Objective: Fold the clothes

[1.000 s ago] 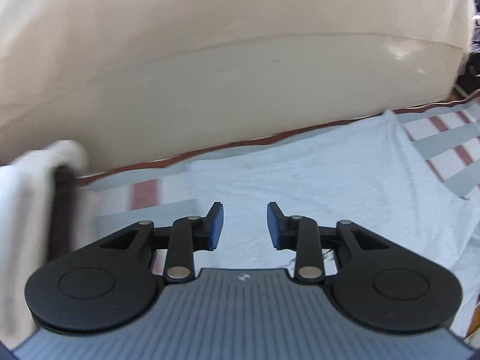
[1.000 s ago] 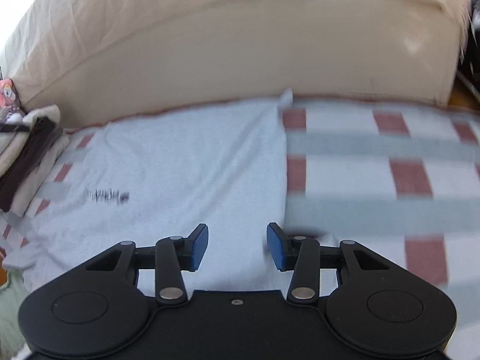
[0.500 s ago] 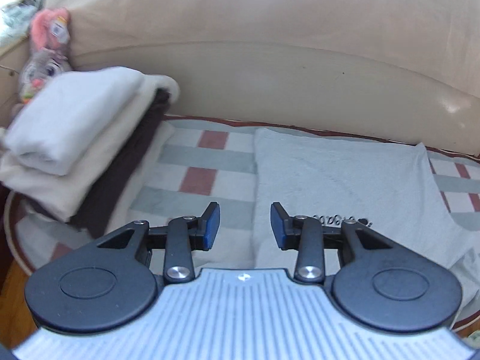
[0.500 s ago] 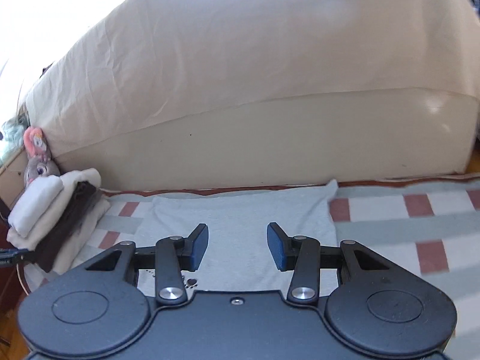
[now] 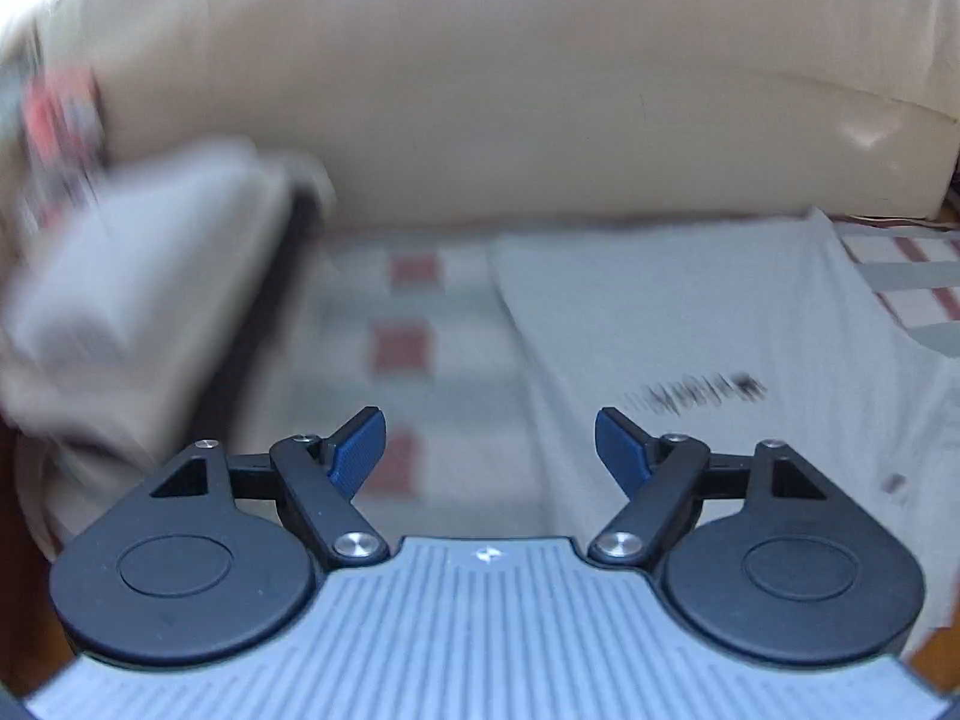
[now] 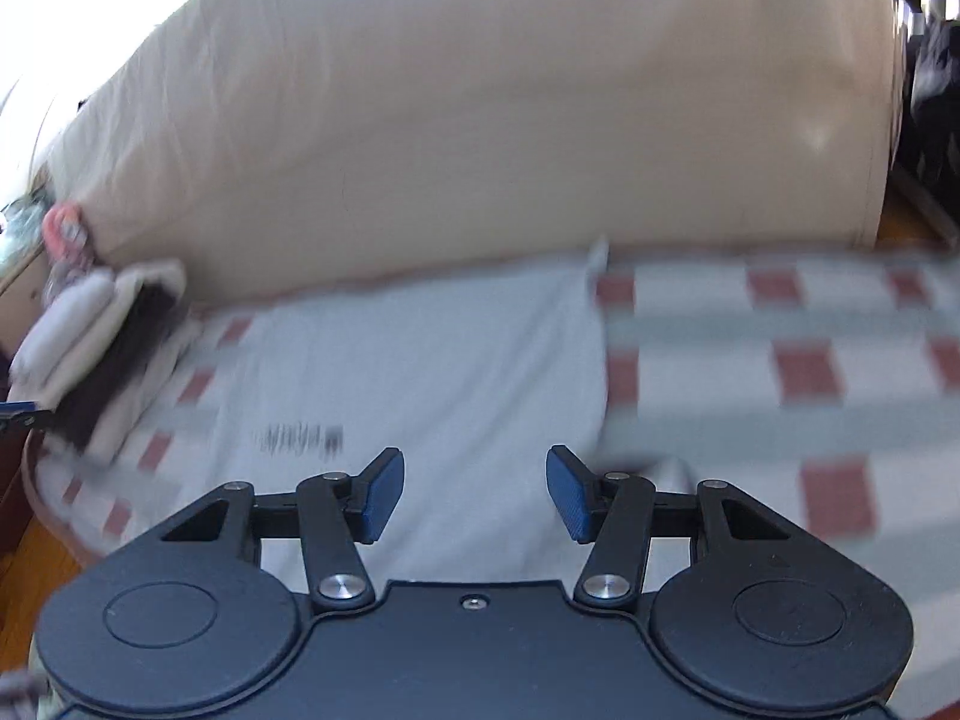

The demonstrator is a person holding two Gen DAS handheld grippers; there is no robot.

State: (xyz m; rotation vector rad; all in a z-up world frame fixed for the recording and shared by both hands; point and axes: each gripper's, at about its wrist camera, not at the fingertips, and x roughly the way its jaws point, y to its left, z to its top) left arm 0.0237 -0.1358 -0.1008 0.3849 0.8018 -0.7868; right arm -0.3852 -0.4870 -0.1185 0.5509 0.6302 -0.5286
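Our left claw and right claw hang with jaws opening, nothing between them, above the pale grey printed T-shirt lying flat at frame centre on the red-and-grey checked blanket; blurred folded clothes stack at left.

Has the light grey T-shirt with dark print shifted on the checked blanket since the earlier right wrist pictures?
No. The light grey T-shirt keeps its right edge along the same red squares of the checked blanket.
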